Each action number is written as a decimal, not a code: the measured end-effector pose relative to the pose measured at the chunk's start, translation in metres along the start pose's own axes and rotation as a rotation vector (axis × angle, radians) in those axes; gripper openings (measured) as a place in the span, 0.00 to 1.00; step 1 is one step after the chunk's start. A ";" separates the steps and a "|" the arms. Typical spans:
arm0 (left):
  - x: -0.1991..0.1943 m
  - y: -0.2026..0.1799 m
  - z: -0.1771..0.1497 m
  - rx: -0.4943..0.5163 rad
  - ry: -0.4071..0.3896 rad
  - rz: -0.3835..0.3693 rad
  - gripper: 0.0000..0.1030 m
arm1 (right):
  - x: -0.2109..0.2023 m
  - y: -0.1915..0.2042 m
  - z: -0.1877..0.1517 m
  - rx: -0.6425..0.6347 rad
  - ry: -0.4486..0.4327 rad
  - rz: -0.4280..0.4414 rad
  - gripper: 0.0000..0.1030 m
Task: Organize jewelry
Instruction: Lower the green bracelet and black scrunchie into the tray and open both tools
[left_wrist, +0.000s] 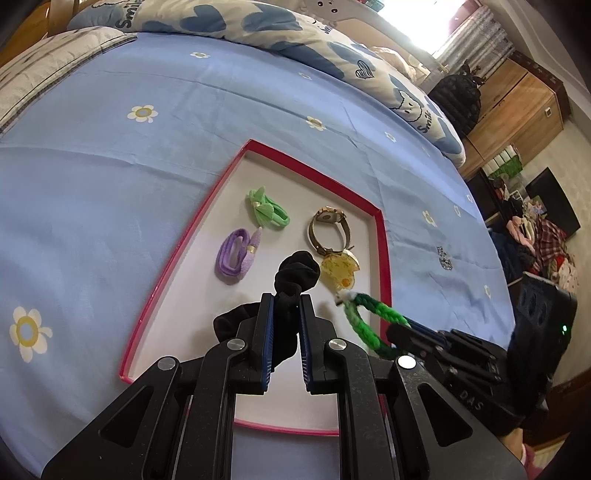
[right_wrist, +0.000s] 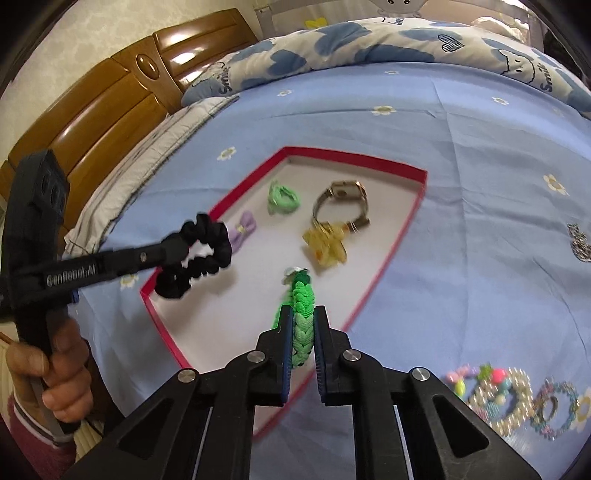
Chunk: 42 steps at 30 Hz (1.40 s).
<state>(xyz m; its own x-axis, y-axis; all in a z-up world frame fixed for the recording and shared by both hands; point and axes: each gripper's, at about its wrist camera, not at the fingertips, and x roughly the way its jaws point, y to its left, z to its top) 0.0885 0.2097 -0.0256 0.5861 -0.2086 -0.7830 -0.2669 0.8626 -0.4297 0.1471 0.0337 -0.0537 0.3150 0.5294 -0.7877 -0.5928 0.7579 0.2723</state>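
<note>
On a blue flower-print bedsheet (left_wrist: 110, 177): one shallow tray (left_wrist: 177, 236), red rim, white floor.

Contents of tray, far side: green hair tie (left_wrist: 266, 213), lying flat; gold-toned wristwatch (left_wrist: 328, 229), band looped, to its right. Middle: purple hair tie (left_wrist: 236, 254), near the left rim; yellow translucent hair clip (left_wrist: 338, 273), touching the near end of the watch band.

Left gripper (left_wrist: 287, 299): jaws clamped on a black scrunchie (left_wrist: 297, 273), which is lifted above the tray floor near the left rim; the fabric bunches out on both sides of the pads. A hand (right_wrist: 55, 387) grasps this gripper's handle in the right wrist view.

Right gripper (right_wrist: 302, 312): jaws closed on a green braided bracelet (right_wrist: 303, 306), light and dark strands, a pale fitting at its far end. The bracelet is held over the near part of the tray, off the floor.

Outside the tray, on the sheet at right: beaded and pearl bracelets (right_wrist: 517, 398), lying together; blurred. A small glittery item (right_wrist: 581, 242), further back.
</note>
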 end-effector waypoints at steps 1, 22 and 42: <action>0.001 0.001 0.002 -0.002 -0.001 0.002 0.10 | 0.002 0.001 0.002 0.006 -0.001 0.006 0.09; 0.043 0.022 0.014 -0.009 0.060 0.090 0.13 | 0.059 -0.011 0.021 0.072 0.052 0.010 0.16; 0.002 0.001 -0.004 0.010 0.005 0.081 0.43 | -0.003 -0.023 0.009 0.099 -0.038 0.028 0.58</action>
<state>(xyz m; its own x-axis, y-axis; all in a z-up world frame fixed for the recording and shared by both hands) 0.0866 0.2080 -0.0291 0.5591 -0.1402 -0.8171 -0.3053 0.8815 -0.3601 0.1667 0.0180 -0.0521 0.3288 0.5634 -0.7579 -0.5258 0.7759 0.3487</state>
